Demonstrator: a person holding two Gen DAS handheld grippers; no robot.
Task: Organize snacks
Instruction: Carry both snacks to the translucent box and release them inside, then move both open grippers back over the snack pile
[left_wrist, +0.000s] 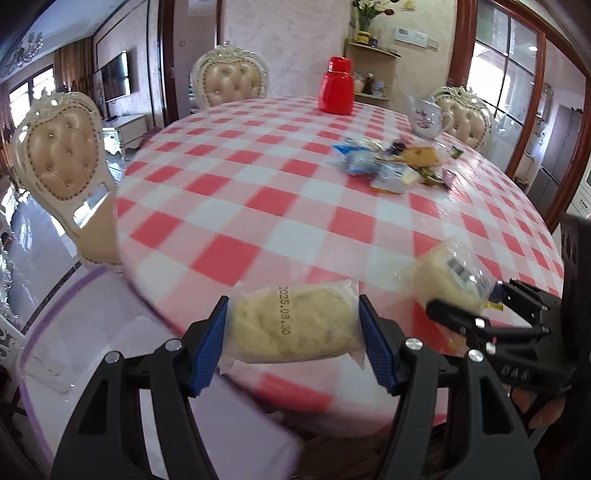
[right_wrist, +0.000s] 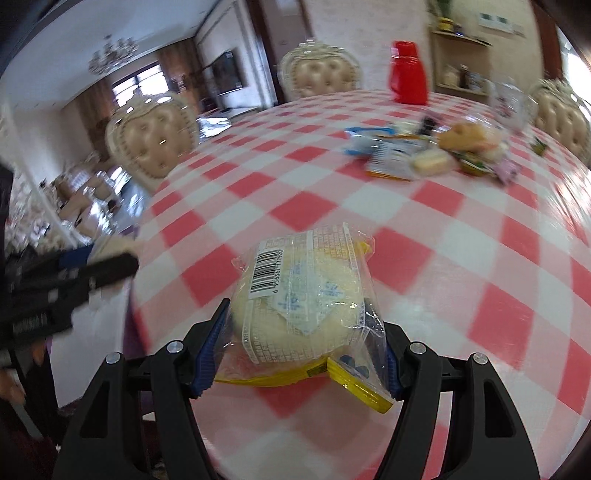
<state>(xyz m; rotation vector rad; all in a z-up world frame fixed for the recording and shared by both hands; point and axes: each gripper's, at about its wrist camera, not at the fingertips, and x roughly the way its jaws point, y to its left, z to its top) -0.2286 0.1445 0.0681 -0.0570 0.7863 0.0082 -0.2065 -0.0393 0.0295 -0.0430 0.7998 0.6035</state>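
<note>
My left gripper (left_wrist: 293, 321) is shut on a clear-wrapped yellow cake (left_wrist: 291, 325) stamped 2025.08.30, held over the near edge of the round table. My right gripper (right_wrist: 299, 325) is shut on a wrapped pale bun (right_wrist: 299, 295) with a barcode label and yellow-edged wrapper, held above the checked cloth. The right gripper with its bun (left_wrist: 447, 273) shows at the right of the left wrist view. The left gripper (right_wrist: 92, 273) shows at the left edge of the right wrist view. A pile of mixed snack packets (left_wrist: 399, 162) lies on the far right of the table, also seen in the right wrist view (right_wrist: 436, 151).
The table has a red-and-white checked cloth (left_wrist: 258, 192). A red jar (left_wrist: 337, 86) stands at the far edge and a white floral teapot (left_wrist: 426, 118) at the far right. Padded chairs (left_wrist: 62, 158) ring the table. A white and purple surface (left_wrist: 110, 369) lies below the table's near left edge.
</note>
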